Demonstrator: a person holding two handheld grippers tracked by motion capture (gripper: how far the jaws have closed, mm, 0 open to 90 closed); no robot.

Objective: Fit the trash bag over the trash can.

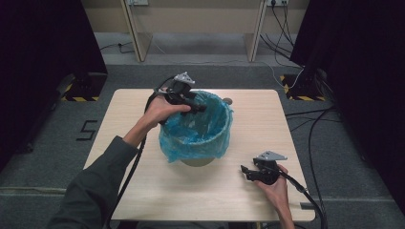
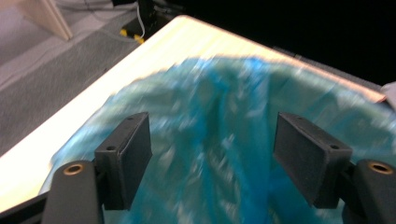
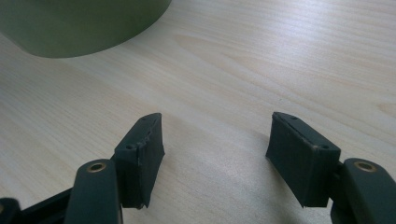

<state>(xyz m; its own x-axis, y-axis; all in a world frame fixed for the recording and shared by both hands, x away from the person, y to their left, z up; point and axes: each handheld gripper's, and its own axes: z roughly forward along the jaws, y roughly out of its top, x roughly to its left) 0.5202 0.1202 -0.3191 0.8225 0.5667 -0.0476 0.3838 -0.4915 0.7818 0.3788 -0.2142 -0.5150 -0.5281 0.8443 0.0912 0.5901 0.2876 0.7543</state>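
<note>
A round olive-green bin point(image 1: 197, 161) lined with a blue plastic bag point(image 1: 200, 126) stands in the middle of the wooden table point(image 1: 143, 181). My left gripper point(image 1: 199, 108) hovers over the bin's far left rim, pointing across its mouth, jaws open with nothing between them. In the left gripper view the blue bag point(image 2: 219, 140) lies blurred beyond my open left gripper point(image 2: 212, 154). My right gripper point(image 1: 244, 170) rests low near the table's front right, open and empty. The right gripper view shows my right gripper point(image 3: 215, 154) over bare wood, with the green bin's base point(image 3: 79, 23) ahead at upper left.
A small round object point(image 1: 228, 100) lies on the table just behind the bin. Cables run over the floor at the right point(image 1: 315, 143). Dark curtains flank both sides. Table legs of another desk point(image 1: 136, 33) stand beyond.
</note>
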